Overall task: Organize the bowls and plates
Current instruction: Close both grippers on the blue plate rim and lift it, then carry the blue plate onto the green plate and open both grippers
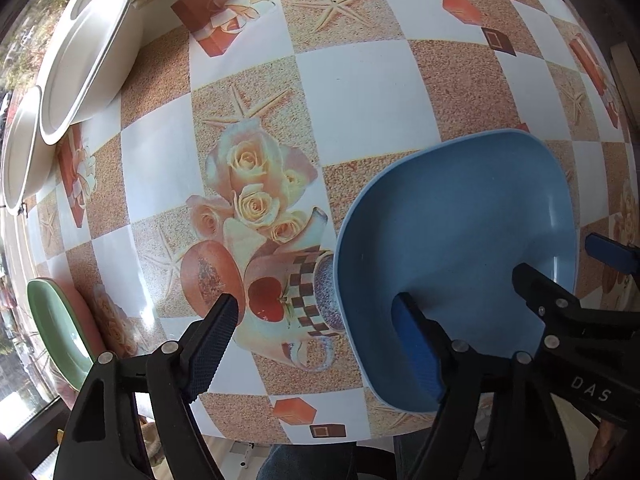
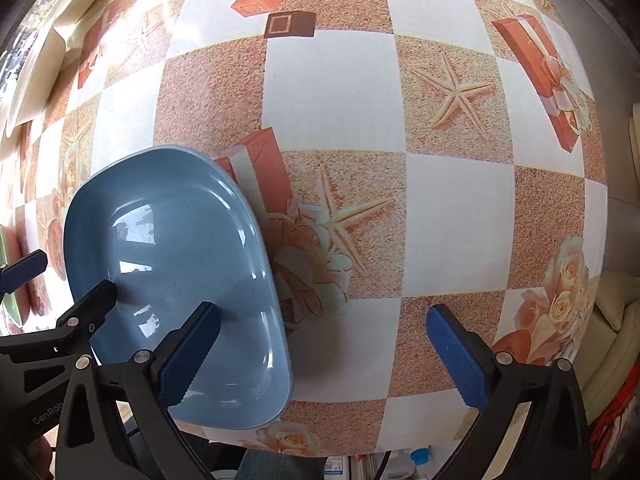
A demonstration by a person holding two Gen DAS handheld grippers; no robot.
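black gripper arms with blue ribbed pads filled the near edge of both wrist views. left gripper [image 1: 316, 344] pointed straight down at the worktop [image 1: 360, 88], its jaws spread and pinching nothing: the left pad hung over the printed cup and fruit picture, the right pad over the near left part of the blue bowl [image 1: 472, 240], with the bowl's left rim lying between the two pads. whether that pad touched the bowl could not be told.

right gripper [image 2: 324, 352] also pointed straight down, jaws spread wide and empty. its left pad hung over the near right part of the same blue bowl [image 2: 168, 248], its right pad over bare patterned cloth well to the right, so the bowl's right rim lay between them. each gripper showed in the other's view, at the bowl's opposite side.

the bowl sat upright on the worktop near its near edge. white plates [image 1: 84, 56] stood stacked at the far left, and a green dish [image 1: 60, 320] lay at the near left edge.
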